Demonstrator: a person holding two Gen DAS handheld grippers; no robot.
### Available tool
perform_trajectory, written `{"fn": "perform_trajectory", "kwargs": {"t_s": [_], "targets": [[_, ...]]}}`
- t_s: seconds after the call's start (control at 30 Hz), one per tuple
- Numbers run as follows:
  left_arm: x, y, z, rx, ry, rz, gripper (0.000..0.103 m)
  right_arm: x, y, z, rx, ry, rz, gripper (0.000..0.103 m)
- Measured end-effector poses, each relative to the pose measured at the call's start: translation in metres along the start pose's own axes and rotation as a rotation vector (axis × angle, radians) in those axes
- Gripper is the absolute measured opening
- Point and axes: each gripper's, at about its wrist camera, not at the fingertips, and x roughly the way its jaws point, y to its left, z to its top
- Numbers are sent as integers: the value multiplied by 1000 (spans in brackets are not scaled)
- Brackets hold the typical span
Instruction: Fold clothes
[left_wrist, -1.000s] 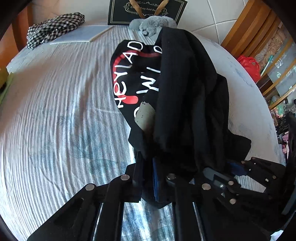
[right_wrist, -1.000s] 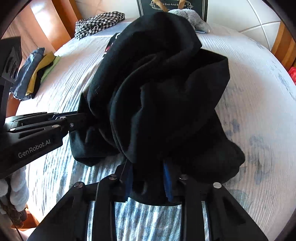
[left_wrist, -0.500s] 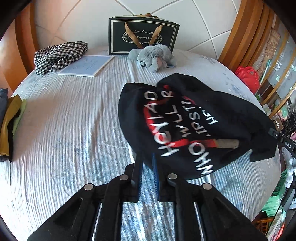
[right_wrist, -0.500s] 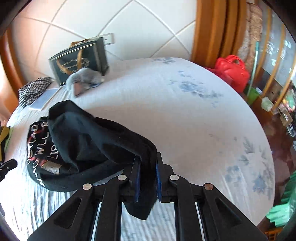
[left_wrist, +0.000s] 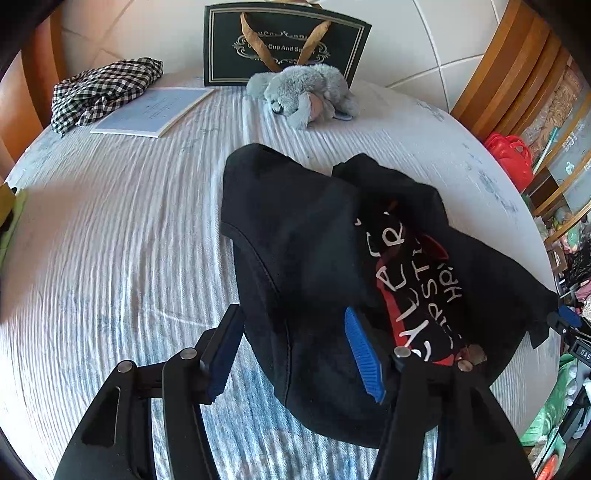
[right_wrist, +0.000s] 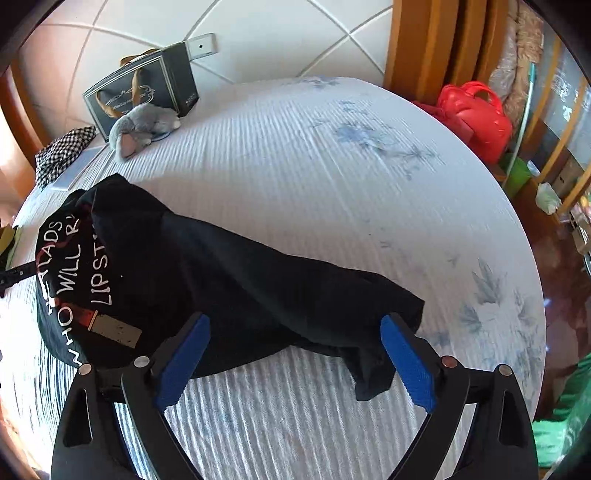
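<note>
We hold both grippers over the black T-shirt (left_wrist: 306, 258), which lies rumpled on the white bedspread (left_wrist: 110, 229), one flap thrown across its printed lettering. Left gripper (left_wrist: 295, 347): fingers spread wide, nothing between them, straddling the near hem. Right gripper (right_wrist: 295, 354): also gaping, empty, above the trailing end. The danger, as we judge it: pinch now and we may catch two bunched layers together, dragging the heap instead of spreading it. A deep bite could snag the bedspread too.
</note>
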Motion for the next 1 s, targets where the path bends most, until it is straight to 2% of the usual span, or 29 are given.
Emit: {"fn": "perform_trajectory", "kwargs": {"t_s": [0.13, 0.23, 0.27, 0.3, 0.33, 0.37, 0.43, 0.5, 0.53, 0.57, 0.63, 0.73, 0.8, 0.87, 0.97, 1.0], "targets": [[24, 2, 4, -33, 52, -21, 58, 8, 19, 7, -82, -36, 22, 102], [37, 4, 3, -76, 88, -4, 57, 31, 29, 20, -133, -18, 15, 102], [39, 6, 2, -103, 94, 3, 48, 42, 31, 24, -135, 2, 23, 102], [40, 8, 2, -130, 100, 10, 25, 51, 32, 26, -131, 30, 32, 102], [41, 10, 1, -157, 106, 16, 12, 61, 33, 29, -128, 58, 42, 100], [39, 9, 2, -156, 101, 24, 3, 71, 35, 32, -125, 85, 51, 78], [32, 6, 5, -136, 81, 42, 3, 78, 36, 34, -110, 105, 42, 27], [15, 2, 10, -94, 34, 66, 2, 76, 35, 37, -92, 102, 37, 23], [1, 4, 14, -93, -1, 67, 2, 72, 32, 38, -80, 88, 36, 14], [-14, 6, 18, -93, -37, 69, 2, 58, 27, 42, -59, 44, 30, 11], [-46, 15, 26, -98, -97, 54, 2, 28, 12, 46, -7, -42, 4, 9], [-75, 24, 26, -78, -119, 41, 2, -16, -20, 48, 83, -143, -55, 9], [-77, 27, 10, -70, -88, 49, 2, -31, -41, 39, 115, -129, -78, 9], [-79, 30, -5, -62, -57, 56, 2, -37, -50, 25, 121, -102, -43, 9], [-65, 46, -34, -96, 21, 69, 2, -35, -40, 13, 85, -73, 18, 11], [-60, 51, -44, -107, 47, 74, 2, -33, -32, 14, 77, -70, 64, 11]]}}
